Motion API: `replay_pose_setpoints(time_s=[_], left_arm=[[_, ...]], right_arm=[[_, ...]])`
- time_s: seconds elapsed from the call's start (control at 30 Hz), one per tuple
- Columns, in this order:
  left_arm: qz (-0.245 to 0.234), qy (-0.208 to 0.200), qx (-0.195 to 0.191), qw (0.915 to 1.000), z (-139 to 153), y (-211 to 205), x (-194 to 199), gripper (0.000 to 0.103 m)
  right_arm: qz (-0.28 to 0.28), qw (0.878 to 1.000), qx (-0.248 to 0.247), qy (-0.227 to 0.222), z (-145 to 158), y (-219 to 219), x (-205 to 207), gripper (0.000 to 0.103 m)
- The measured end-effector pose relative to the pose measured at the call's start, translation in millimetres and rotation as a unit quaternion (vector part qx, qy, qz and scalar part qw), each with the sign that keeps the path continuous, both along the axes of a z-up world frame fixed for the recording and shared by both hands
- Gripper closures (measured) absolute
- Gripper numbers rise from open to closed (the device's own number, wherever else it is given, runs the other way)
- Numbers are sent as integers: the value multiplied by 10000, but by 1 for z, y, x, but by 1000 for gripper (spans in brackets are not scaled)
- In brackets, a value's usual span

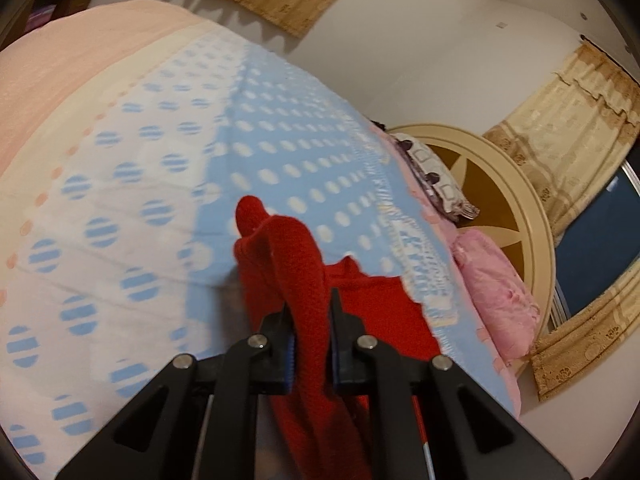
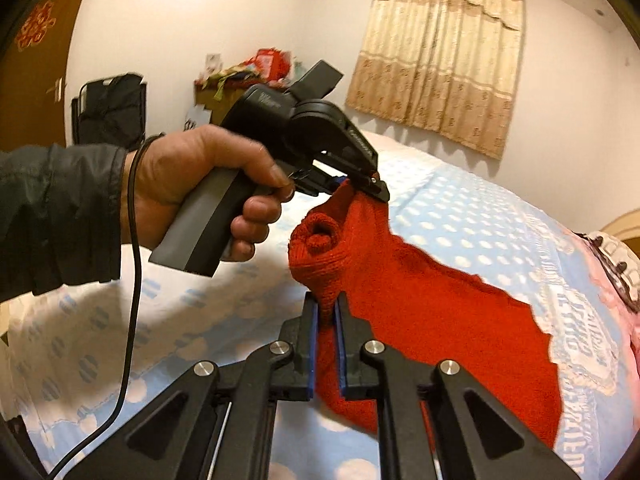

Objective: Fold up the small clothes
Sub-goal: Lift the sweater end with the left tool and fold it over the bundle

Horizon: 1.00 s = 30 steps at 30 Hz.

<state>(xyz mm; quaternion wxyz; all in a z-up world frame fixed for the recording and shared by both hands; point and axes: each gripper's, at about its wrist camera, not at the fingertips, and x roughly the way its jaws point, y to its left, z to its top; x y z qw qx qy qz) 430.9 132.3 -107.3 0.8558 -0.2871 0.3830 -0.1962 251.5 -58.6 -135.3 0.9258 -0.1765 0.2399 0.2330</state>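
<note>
My left gripper (image 1: 311, 312) is clamped tight on a thick fold of the red knitted garment (image 1: 360, 304), its blue ribbed pads pressed into the wool from both sides. From the left wrist view the knit rises ahead of the fingers in a rounded, rope-like ridge, with a coarse, looped texture. The rest of the cloth drops down and away to the right onto the bed.

My right gripper (image 2: 326, 308) is likewise closed hard on a bunched corner of the same garment (image 2: 440, 320), the narrow black fingers nearly parallel with only the pinched wool between them. From this view I can see my left gripper (image 2: 366, 188) across from it, held by a hand (image 2: 192, 184) in a dark sleeve (image 2: 56, 216), a black cable (image 2: 134, 300) trailing down from the wrist. Its tip bites the top of the garment, where a rolled tubular opening, like a cuff or neck, sags just beneath.

The garment hangs lifted between the two grips at one end and spreads flat, with a scalloped edge, over the bedspread (image 1: 160, 160). That cover is soft and slightly wrinkled, pale blue with white oval dots, and white with striped blue dots on another part. Beige patterned curtains (image 2: 440, 56) hang on the far wall.
</note>
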Motion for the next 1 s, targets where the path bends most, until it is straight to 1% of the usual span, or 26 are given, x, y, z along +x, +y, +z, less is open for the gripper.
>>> replay_pose_setpoints(time_s=[0.2, 0.37, 0.63, 0.73, 0.8, 0.87, 1.0], left_arm=[[-217, -145, -25, 9997, 11, -42, 18, 90], [-439, -156, -30, 9989, 13, -79, 32, 90], [-870, -142, 114, 9960, 12, -135, 45, 90], [-1012, -142, 146, 9947, 11, -154, 48, 90], [-1088, -133, 152, 9939, 9, -165, 51, 90], [-1186, -97, 183, 9927, 5, -177, 55, 90], [-1363, 24, 398, 9899, -8, -202, 60, 90]], right_arm=[[-372, 9987, 346, -12, 11, -39, 7, 96], [-684, 9951, 708, 128, 14, -74, 11, 96], [-1061, 9870, 1124, 443, 13, -138, 10, 96], [-1207, 9840, 1208, 508, 13, -161, 11, 96], [-1342, 9804, 1311, 603, 10, -177, 10, 96], [-1491, 9742, 1490, 804, 3, -194, 12, 96], [-1678, 9643, 1739, 1085, -12, -215, 9, 97]])
